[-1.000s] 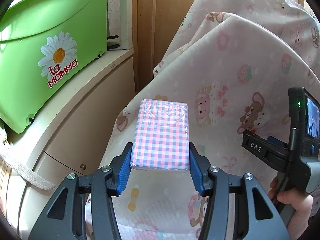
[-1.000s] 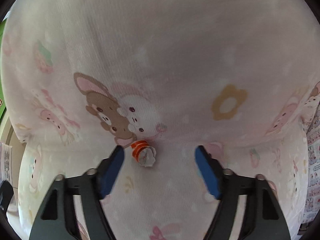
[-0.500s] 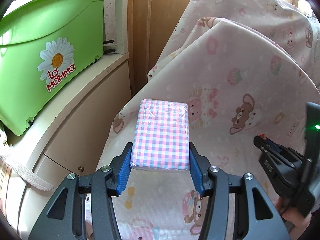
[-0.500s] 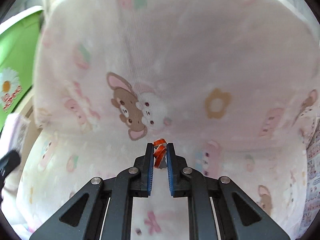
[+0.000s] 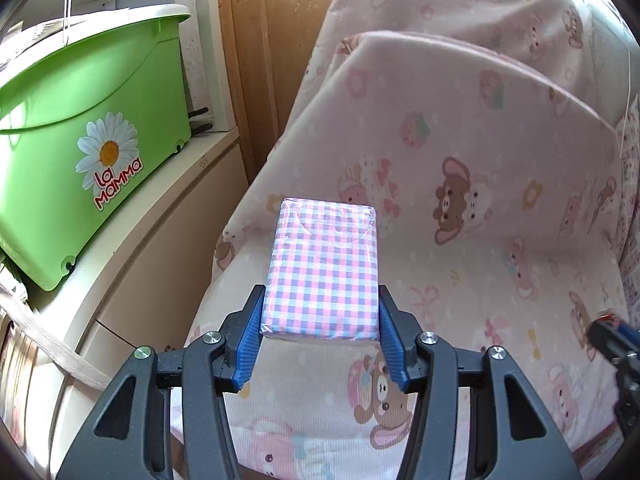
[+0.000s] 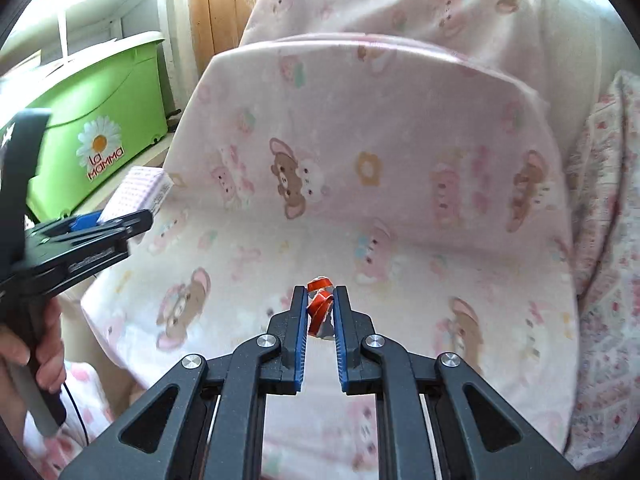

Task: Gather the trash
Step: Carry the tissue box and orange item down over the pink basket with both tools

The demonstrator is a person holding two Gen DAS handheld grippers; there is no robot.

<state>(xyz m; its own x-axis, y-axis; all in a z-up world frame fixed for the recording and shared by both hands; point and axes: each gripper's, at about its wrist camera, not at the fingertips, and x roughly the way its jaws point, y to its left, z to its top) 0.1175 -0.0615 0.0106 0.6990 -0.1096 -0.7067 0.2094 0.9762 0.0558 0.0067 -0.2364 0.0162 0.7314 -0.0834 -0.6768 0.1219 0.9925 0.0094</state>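
Left gripper (image 5: pixel 320 334): clamped on a checked tissue pack (image 5: pixel 322 270); blue pads (image 5: pixel 249 340) press the pack's two long sides near its closer end, and most of the pack juts forward past the fingertips.
Tissue pack: pink, white and violet check, wrapped in clear film, lying flat between the fingers. From the right wrist view it shows at far left (image 6: pixel 138 192), ahead of the left gripper body (image 6: pixel 80 236).
Right gripper (image 6: pixel 321 316): pinching a small orange-and-white wrapper (image 6: pixel 319 308); the jaws stand nearly together with the wrapper crumpled between the pads, its orange top poking just beyond the fingertips.
Wrapper, left wrist view: a speck of orange at the tip of the right gripper (image 5: pixel 608 316), far right edge; detail too small to read.
Surface ahead of both tools: armchair cover (image 6: pixel 400 140), pink with bears and rabbits, seat below the fingers and backrest rising beyond.
Left of left gripper: green tub (image 5: pixel 80 120) with a daisy sticker reading "La Mamma", standing on a cream cabinet (image 5: pixel 160 232).
Hand: person's left hand (image 6: pixel 36 344) grips the left tool's handle, lower left of the right wrist view.
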